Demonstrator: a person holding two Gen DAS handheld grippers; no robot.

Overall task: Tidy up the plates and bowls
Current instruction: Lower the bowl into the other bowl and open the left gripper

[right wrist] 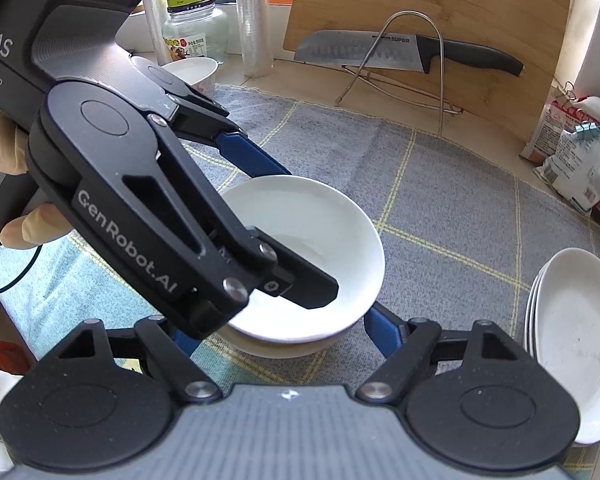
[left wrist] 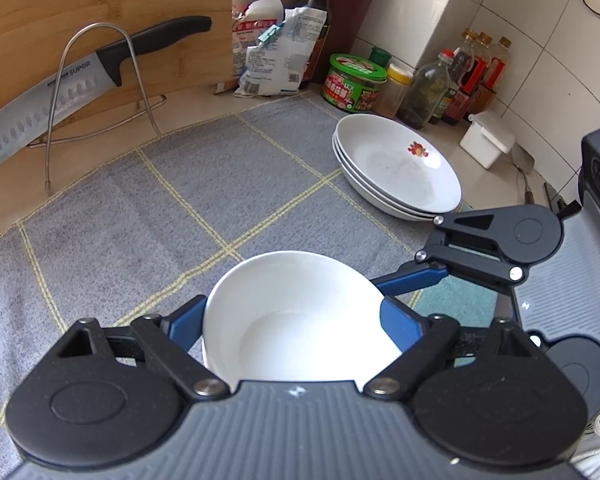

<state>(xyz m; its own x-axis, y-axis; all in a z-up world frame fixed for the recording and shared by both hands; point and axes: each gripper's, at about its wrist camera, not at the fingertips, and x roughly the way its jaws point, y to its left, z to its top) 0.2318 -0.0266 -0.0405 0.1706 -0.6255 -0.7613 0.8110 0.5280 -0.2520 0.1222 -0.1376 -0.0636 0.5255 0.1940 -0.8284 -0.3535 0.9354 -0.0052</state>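
A white bowl [left wrist: 300,312] sits on the grey checked cloth [left wrist: 160,220], with another bowl's rim showing under it in the right wrist view [right wrist: 312,240]. My left gripper [left wrist: 296,320] has its blue fingers [left wrist: 400,324] on either side of the bowl, shut on it. My right gripper [right wrist: 284,332] is open wide, its fingers [right wrist: 380,332] straddling the near side of the same bowl without clear contact. It also shows in the left wrist view [left wrist: 480,248]. A stack of three white plates [left wrist: 396,168] with a red motif lies to the right, also in the right wrist view [right wrist: 572,340].
A cutting board [left wrist: 100,20] and a knife [left wrist: 80,76] lean on a wire rack [left wrist: 100,100] at the back. Bags, sauce bottles [left wrist: 460,80] and a green tub [left wrist: 354,82] line the wall. Another small bowl [right wrist: 192,72] and a jar [right wrist: 196,28] stand far left.
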